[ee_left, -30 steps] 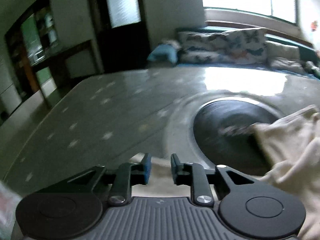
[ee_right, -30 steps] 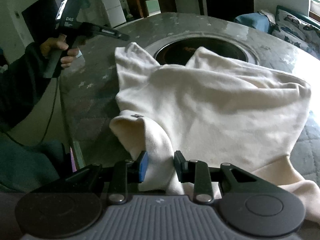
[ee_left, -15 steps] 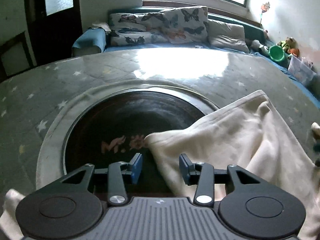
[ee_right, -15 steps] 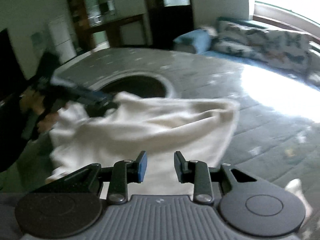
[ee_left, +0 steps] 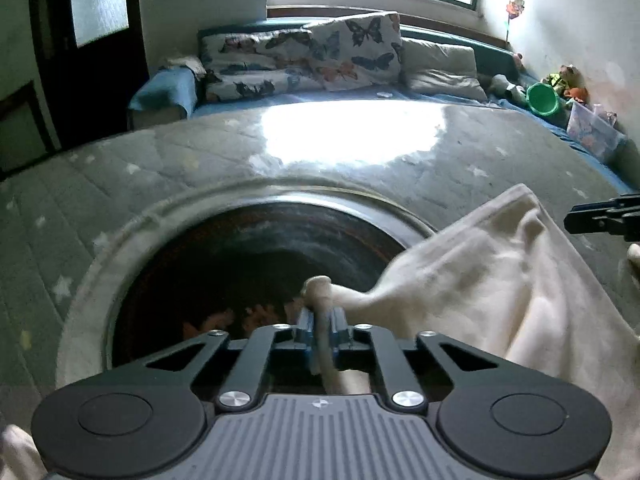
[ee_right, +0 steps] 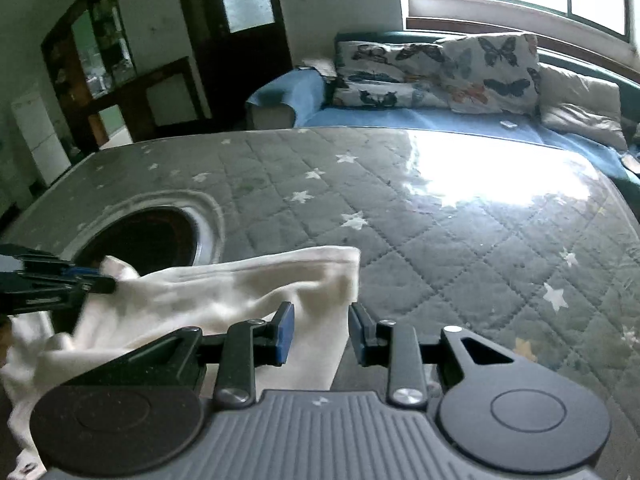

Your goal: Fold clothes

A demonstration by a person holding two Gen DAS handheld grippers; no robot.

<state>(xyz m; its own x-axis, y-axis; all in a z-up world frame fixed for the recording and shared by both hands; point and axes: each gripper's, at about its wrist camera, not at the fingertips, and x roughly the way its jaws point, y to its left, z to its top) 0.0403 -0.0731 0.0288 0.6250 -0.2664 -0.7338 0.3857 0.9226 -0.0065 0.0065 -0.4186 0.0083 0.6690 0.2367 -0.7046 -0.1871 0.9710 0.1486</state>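
A cream garment (ee_left: 500, 292) lies on a grey quilted table (ee_left: 280, 152), partly over a dark round inset (ee_left: 248, 264). My left gripper (ee_left: 320, 328) is shut on a bunched corner of the garment, which sticks up between the blue pads. In the right wrist view the same garment (ee_right: 224, 296) stretches from the left gripper (ee_right: 92, 284) at the left edge to a far corner. My right gripper (ee_right: 320, 332) is open, its jaws on either side of the garment's right edge without pinching it. Its tip shows in the left wrist view (ee_left: 600, 216).
A sofa with butterfly cushions (ee_left: 304, 56) stands behind the table under a bright window. A green bucket (ee_left: 542, 98) and toys sit at the right wall. A dark door and a cabinet (ee_right: 112, 64) are at the left. Glare covers the table's far part (ee_right: 500, 176).
My left gripper has closed on the garment's corner; it was open half a second ago. My right gripper has swung toward the garment's far right edge.
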